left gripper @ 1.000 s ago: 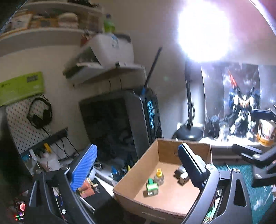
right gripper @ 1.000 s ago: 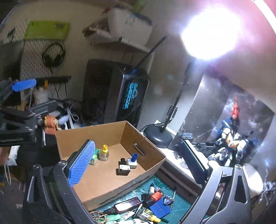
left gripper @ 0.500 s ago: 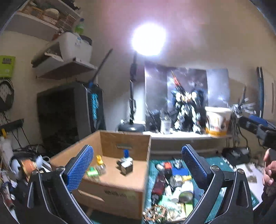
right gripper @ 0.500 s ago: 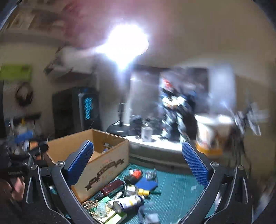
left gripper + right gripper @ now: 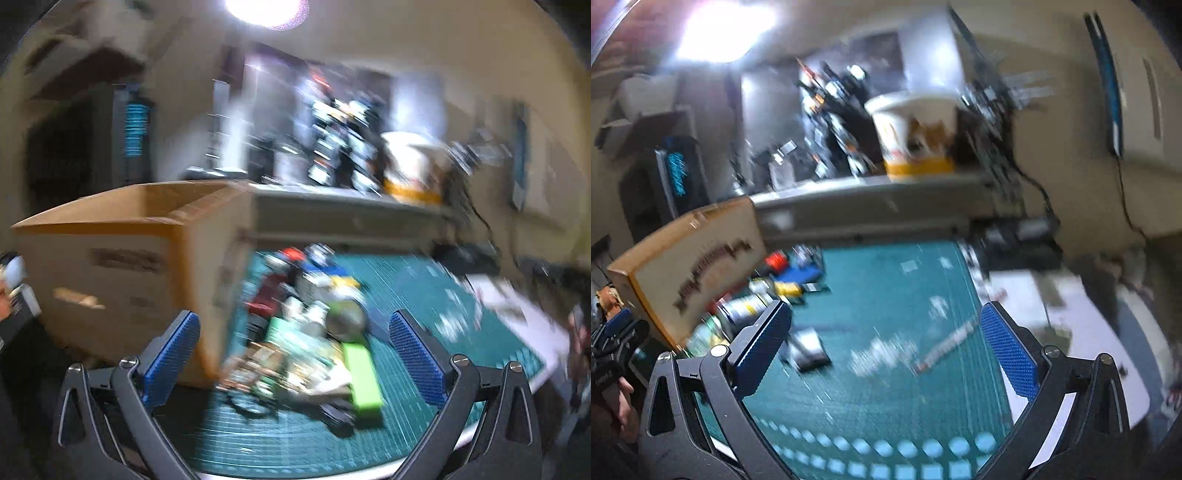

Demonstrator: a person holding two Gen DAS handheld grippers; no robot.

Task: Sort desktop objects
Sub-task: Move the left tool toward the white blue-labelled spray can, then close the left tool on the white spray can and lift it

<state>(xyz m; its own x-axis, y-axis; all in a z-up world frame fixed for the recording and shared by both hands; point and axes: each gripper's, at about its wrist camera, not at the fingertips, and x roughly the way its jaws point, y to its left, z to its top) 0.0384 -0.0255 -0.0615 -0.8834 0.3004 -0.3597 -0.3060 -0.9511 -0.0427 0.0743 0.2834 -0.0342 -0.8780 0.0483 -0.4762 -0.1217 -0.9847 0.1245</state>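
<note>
1. The left claw (image 5: 293, 354) stands released, its blue pads spread wide with nothing pressed between them; it hangs above the green mat (image 5: 417, 295).
2. Just beyond its pads, at 12 o'clock in the left view, lies a pile of small items (image 5: 306, 325), blurred by motion: a bright green block (image 5: 364, 376) at the near right of the heap, a round metal can end (image 5: 345, 319) behind it, red and blue pieces further back.
3. At 10 o'clock from that claw stands the cardboard box (image 5: 110, 266), its near corner just beside the left pad and touching the pile's left edge.
4. The right claw (image 5: 884, 349) is also released, pads far apart and gripping nothing, over a barer stretch of the mat (image 5: 905, 406).
5. Between its pads lie a small dark and white item (image 5: 809, 349) near the left pad and a thin stick (image 5: 945, 347) toward the right pad; both too blurred to name.
6. At 10 o'clock in the right view the box (image 5: 701, 266) shows its printed side, with the pile (image 5: 783, 277) against its base.
7. At 12 o'clock, on a grey shelf (image 5: 868, 199), sits a white and yellow tub (image 5: 916, 133).
8. At 3 o'clock a white sheet (image 5: 1052, 306) lies beside the mat.
</note>
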